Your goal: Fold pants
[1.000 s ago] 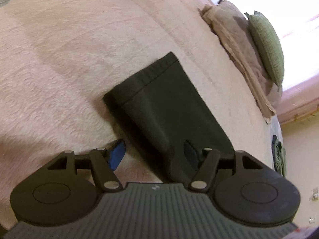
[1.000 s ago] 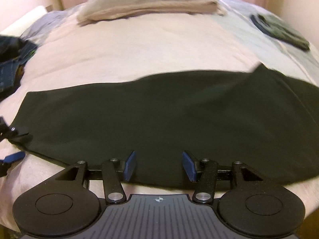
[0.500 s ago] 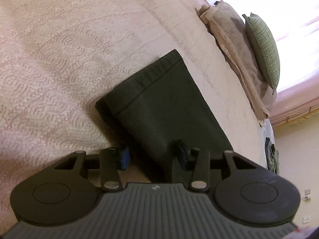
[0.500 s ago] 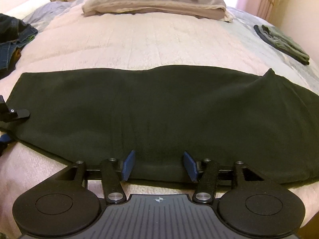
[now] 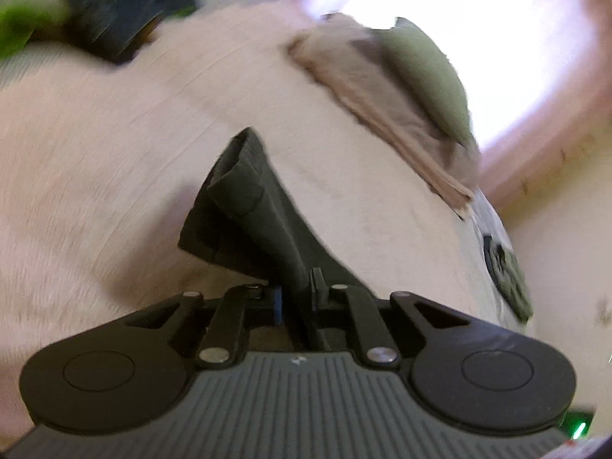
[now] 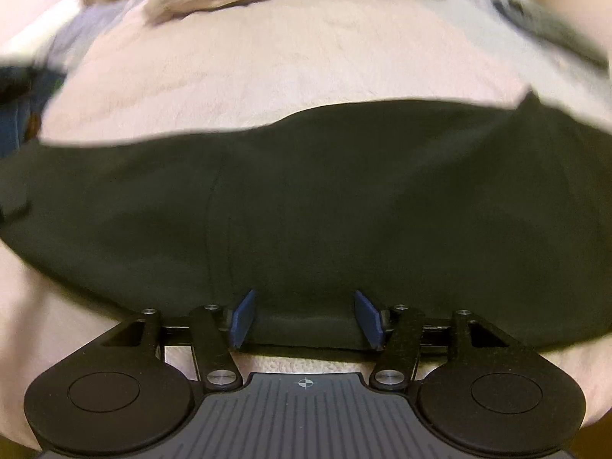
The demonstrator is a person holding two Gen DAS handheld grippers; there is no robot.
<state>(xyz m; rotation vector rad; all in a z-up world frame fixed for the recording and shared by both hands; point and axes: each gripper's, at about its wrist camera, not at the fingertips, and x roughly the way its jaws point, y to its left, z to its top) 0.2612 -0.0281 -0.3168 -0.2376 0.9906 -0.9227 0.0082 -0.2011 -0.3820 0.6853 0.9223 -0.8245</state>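
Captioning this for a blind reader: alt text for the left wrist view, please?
The left tongs are shut on the hem end of dark, soft fabric pants, lifting it off a pale pink textured bedspread. Behind, blurred, a sage-green cushion rests on a tan pillow.

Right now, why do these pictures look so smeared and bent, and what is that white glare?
Left wrist view: motion blur smears the bedspread, while the left gripper and the pants it pinches stay sharper; the window is blown out white. Right wrist view: blurred towards the edges, and the fisheye bows the pants into an arc.
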